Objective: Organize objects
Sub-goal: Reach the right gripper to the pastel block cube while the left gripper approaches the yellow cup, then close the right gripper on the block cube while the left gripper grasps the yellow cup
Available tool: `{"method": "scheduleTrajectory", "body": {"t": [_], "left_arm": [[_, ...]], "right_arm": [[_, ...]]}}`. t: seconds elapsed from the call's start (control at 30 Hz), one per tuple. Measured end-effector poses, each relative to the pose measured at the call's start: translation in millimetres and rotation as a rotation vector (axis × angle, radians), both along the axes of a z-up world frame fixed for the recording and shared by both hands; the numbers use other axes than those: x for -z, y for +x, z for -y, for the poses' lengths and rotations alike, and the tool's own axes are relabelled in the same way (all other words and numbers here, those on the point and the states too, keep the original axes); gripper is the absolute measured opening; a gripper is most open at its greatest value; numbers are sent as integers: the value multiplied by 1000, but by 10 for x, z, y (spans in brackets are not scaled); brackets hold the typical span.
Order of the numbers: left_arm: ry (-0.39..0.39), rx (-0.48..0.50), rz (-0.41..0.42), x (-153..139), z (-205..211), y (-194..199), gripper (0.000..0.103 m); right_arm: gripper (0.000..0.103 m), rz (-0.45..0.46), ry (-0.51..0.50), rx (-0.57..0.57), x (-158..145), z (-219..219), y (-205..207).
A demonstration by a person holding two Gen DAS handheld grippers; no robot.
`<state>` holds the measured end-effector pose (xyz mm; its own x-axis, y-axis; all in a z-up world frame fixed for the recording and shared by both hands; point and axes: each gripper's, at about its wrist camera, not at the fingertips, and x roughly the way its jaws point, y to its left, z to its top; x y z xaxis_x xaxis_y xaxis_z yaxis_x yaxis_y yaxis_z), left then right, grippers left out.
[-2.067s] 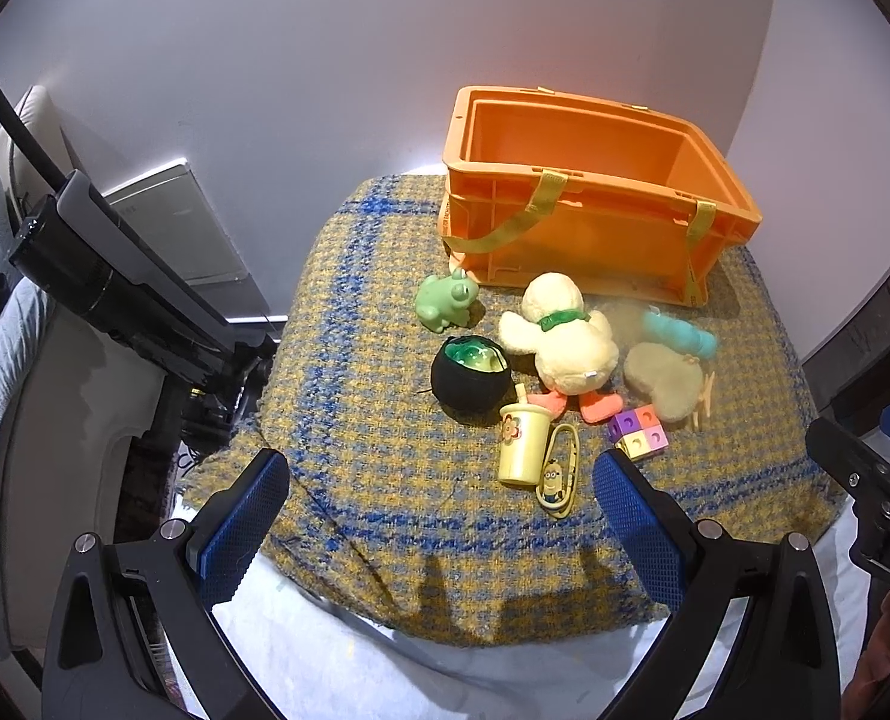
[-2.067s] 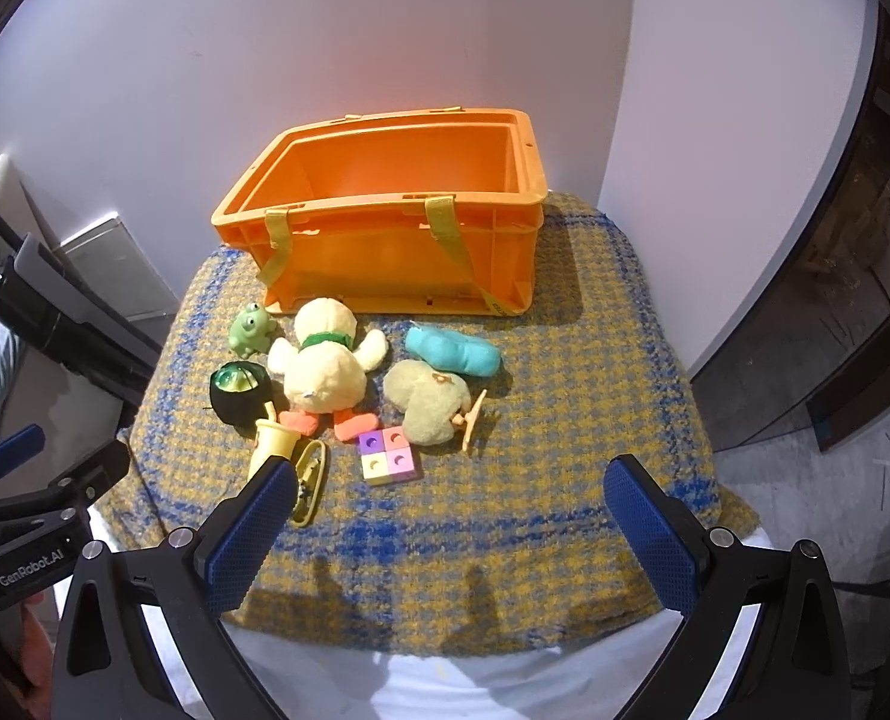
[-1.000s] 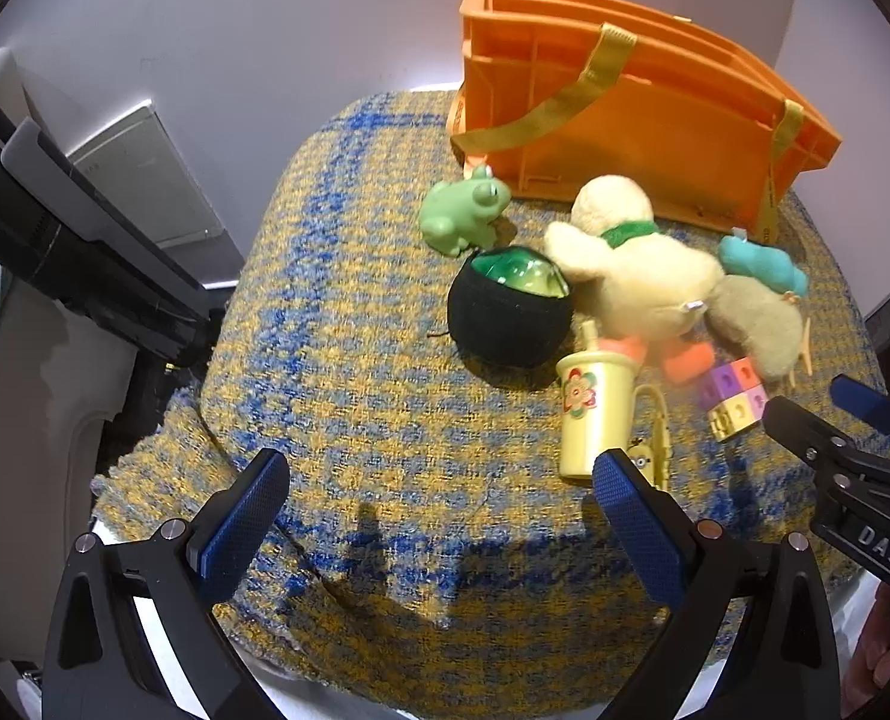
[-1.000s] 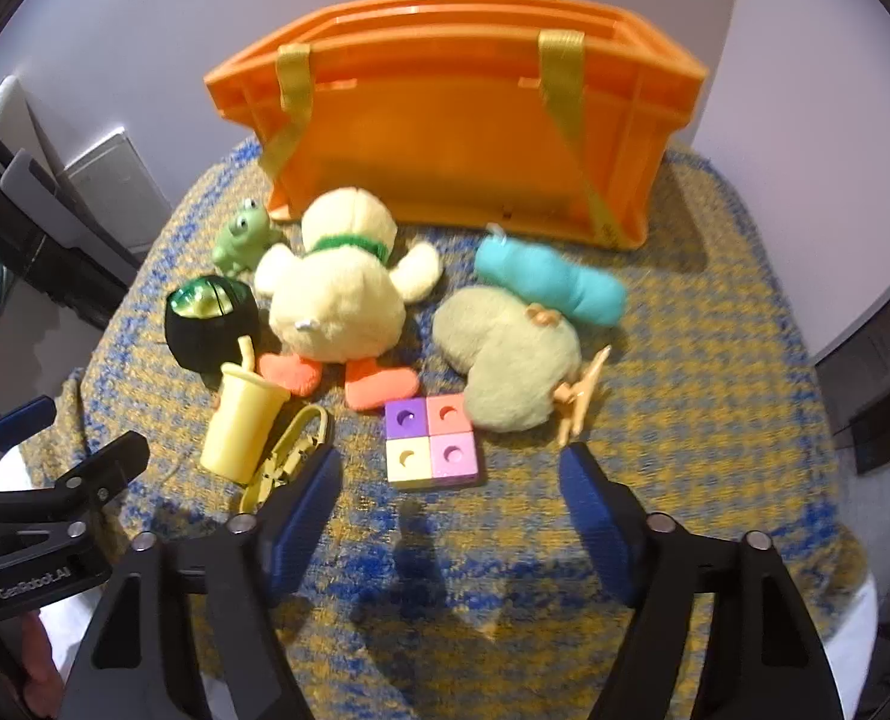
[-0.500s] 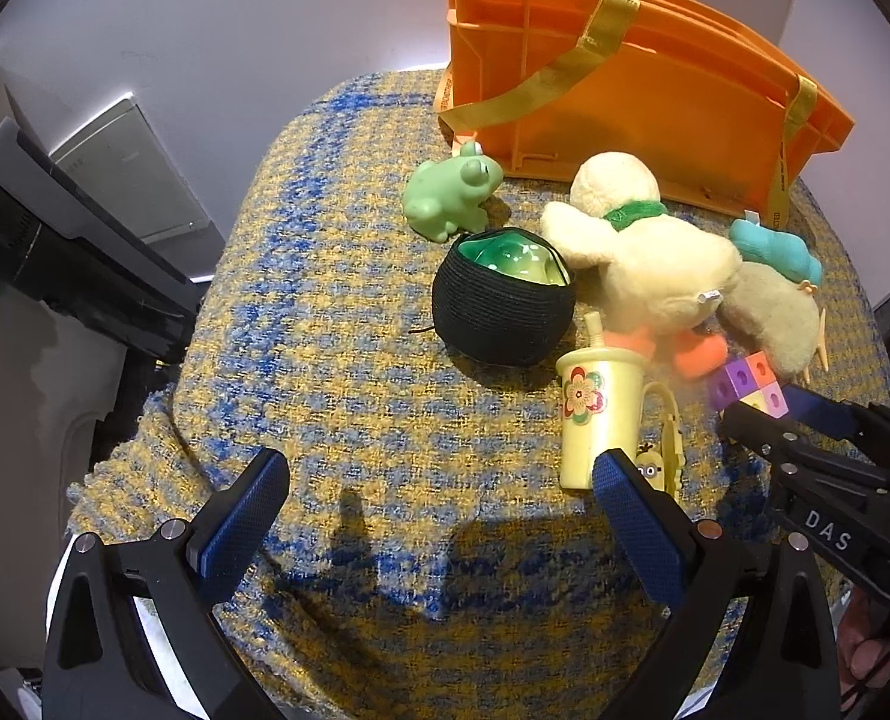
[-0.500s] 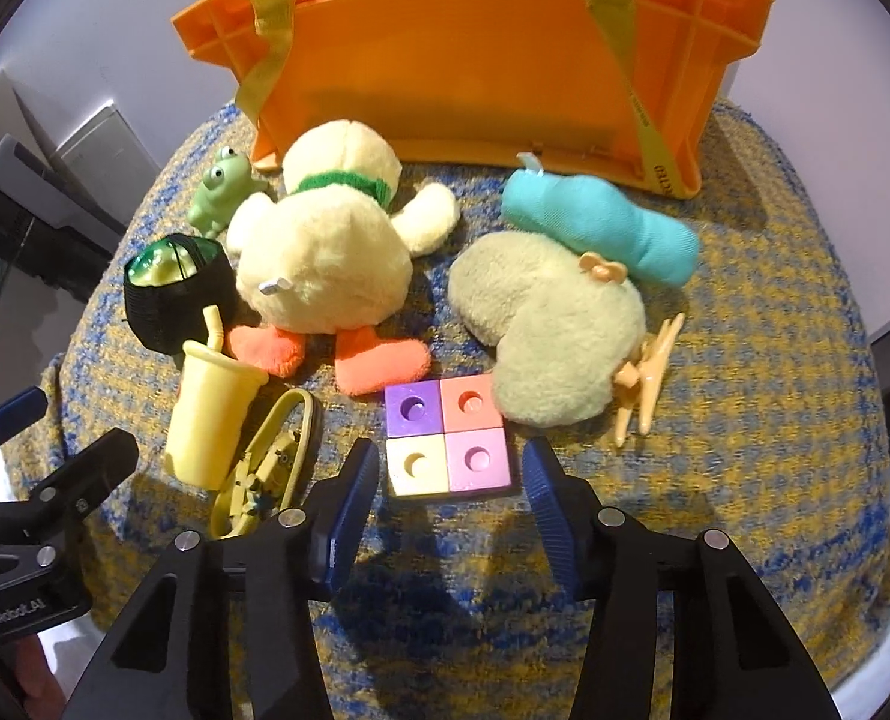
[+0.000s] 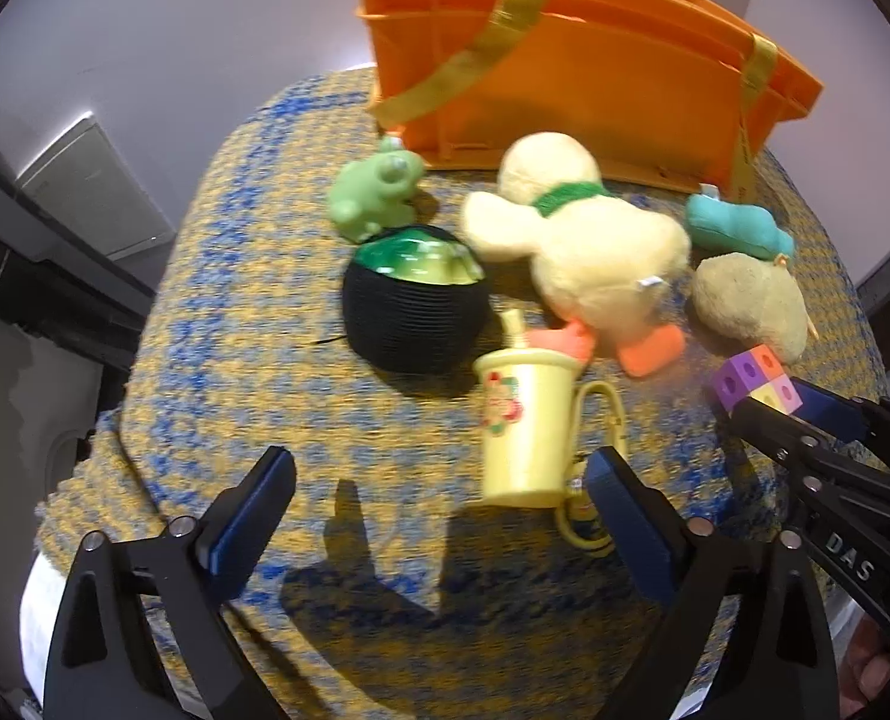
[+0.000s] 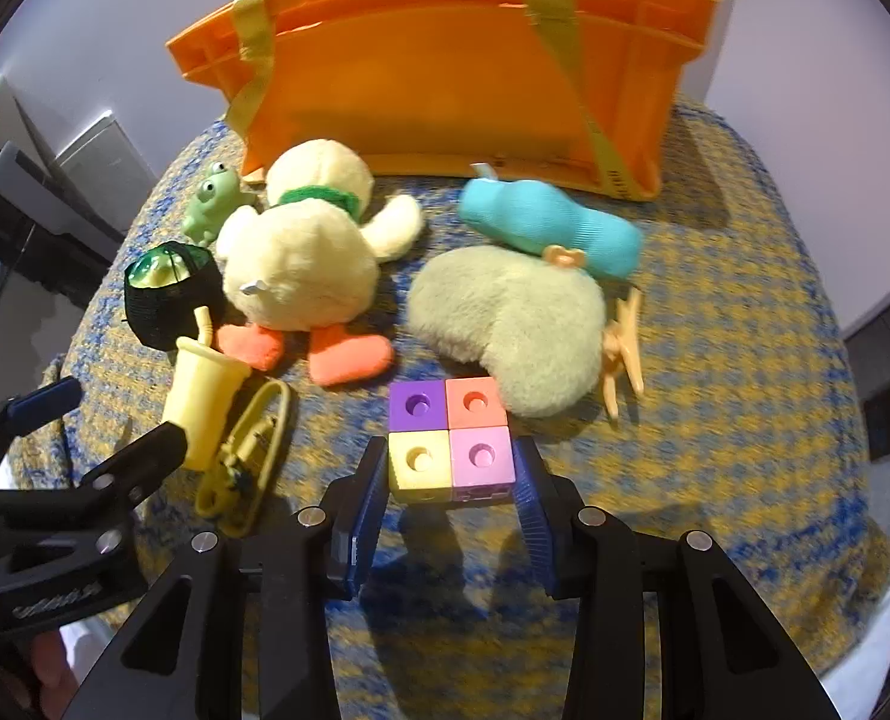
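Observation:
A four-colour block square (image 8: 451, 437) lies on the checked cloth (image 8: 745, 420). My right gripper (image 8: 452, 483) has a pad against each side of its near half and seems closed on it; it also shows in the left wrist view (image 7: 805, 414). My left gripper (image 7: 438, 498) is open, with a yellow toy cup (image 7: 526, 429) just inside its right finger. Behind stand an orange crate (image 8: 445, 72), a yellow plush duck (image 8: 306, 252), a black pot (image 7: 411, 312) and a green frog (image 7: 375, 195).
A beige heart cushion (image 8: 511, 324), a teal plush (image 8: 550, 234), a peach clip (image 8: 622, 354) and a yellow carabiner (image 8: 246, 450) lie on the cloth. The table edge drops off at the front and sides. A white wall stands behind the crate.
Both grippers have moved forward and down toward the toys. The right gripper's jaws have narrowed from wide open to touching the block square's sides. The left gripper has neared the yellow cup.

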<state>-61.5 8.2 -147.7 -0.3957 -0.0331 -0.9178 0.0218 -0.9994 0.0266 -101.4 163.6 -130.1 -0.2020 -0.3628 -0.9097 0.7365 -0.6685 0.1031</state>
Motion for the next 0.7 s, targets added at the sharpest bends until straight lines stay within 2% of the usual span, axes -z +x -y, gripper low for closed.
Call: {"method": "scheduleTrajectory", "body": {"t": [0.1, 0.17, 0.4, 0.47, 0.53, 0.6, 0.7], "left_arm": [[6, 14, 9, 47, -77, -45, 88], [11, 16, 12, 64, -100, -79, 78], [24, 16, 27, 125, -127, -176, 70], [29, 22, 36, 148, -137, -180, 58], [40, 26, 39, 153, -140, -171, 51], [42, 32, 37, 139, -149, -159, 37], [43, 41, 36, 110, -162, -133, 34]], "right_arm": [[41, -4, 7, 16, -7, -101, 14], [41, 2, 8, 27, 4, -153, 14], [41, 9, 2, 42, -37, -223, -18], [41, 11, 1, 41, -50, -230, -37], [41, 15, 1, 42, -35, -158, -28], [41, 16, 0, 44, -54, -146, 0], [41, 12, -6, 42, -69, -169, 9]]}}
